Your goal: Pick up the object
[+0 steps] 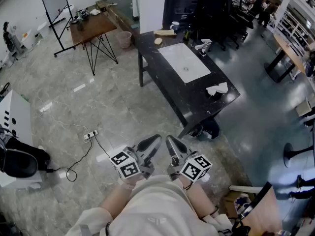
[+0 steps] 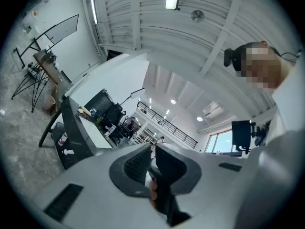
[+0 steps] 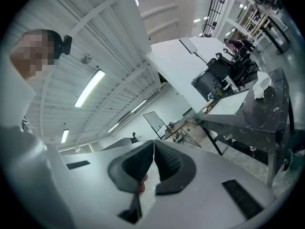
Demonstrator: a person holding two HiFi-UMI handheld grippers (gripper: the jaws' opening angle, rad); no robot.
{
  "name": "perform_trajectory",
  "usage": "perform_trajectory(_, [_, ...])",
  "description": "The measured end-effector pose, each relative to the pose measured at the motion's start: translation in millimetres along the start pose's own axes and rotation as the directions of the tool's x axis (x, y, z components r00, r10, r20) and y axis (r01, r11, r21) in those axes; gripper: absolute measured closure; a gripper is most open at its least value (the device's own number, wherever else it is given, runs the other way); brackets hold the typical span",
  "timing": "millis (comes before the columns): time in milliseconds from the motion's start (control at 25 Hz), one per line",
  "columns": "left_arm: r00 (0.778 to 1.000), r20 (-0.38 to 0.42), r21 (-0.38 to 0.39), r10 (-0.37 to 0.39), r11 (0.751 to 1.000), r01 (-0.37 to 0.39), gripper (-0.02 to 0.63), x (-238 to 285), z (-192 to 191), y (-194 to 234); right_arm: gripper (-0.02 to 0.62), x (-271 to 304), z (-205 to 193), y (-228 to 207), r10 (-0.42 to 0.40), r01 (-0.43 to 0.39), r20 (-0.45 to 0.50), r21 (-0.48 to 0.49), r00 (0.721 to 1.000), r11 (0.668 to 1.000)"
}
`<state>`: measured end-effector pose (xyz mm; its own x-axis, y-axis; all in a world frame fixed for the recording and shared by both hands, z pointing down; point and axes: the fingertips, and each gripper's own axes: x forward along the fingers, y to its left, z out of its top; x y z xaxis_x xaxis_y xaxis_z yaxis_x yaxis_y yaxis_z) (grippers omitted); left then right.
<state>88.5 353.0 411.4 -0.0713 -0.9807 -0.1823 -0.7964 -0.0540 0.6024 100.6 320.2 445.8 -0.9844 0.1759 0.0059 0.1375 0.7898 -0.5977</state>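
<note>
Two tongs: left tongs [image 1: 151, 142] and right tongs [image 1: 172, 144] sit side by side just in front of the person's chest, both clenched, nothing between their pads.
Floor: grey marble-patterned floor [image 1: 123, 112] lies below them, with a white power strip [image 1: 90, 134] and its black cable to the left.
Tabletop: the long black tabletop [image 1: 197, 102] stands beyond, well apart from both tongs.
Object: a crumpled white wad [image 1: 217, 88] lies untouched on the tabletop's near end, beside a flat white rectangular sheet [image 1: 184, 62].
Far end: the small items there are too small to tell.
</note>
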Motion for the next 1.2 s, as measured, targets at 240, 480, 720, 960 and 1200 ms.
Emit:
perform_trajectory(240, [1.0,0.027,-0.011,-0.015,1.0,0.015,0.553,-16.1,-3.4,12.3,0.576,5.8,-19.9,7.0,-0.013,0.013,-0.033,0.002,0.999,1.0])
perform_trajectory(480, [1.0,0.01,-0.021,0.005,1.0,-0.005,0.528,-15.6,-4.2,16.5,0.576,6.1,-20.7,-1.5,-0.029,0.029,-0.029,0.004,0.999,1.0])
perform_trajectory(720, [1.0,0.011,-0.011,0.029,1.0,-0.029,0.526,-7.3,-5.3,28.8,0.576,14.5,-17.9,-14.9,-0.014,0.014,-0.035,0.008,0.999,1.0])
perform_trajectory(960, [0.999,-0.01,-0.009,0.05,0.999,-0.05,0.526,12.3,-3.8,40.9,0.575,24.3,-4.6,-35.2,-0.013,0.013,-0.03,0.026,0.999,1.0])
perform_trajectory(1200, [0.997,-0.037,-0.016,0.067,0.998,-0.068,0.526,40.8,-5.7,65.5,0.575,39.0,5.6,-70.3,-0.026,0.028,-0.039,0.058,0.999,0.998])
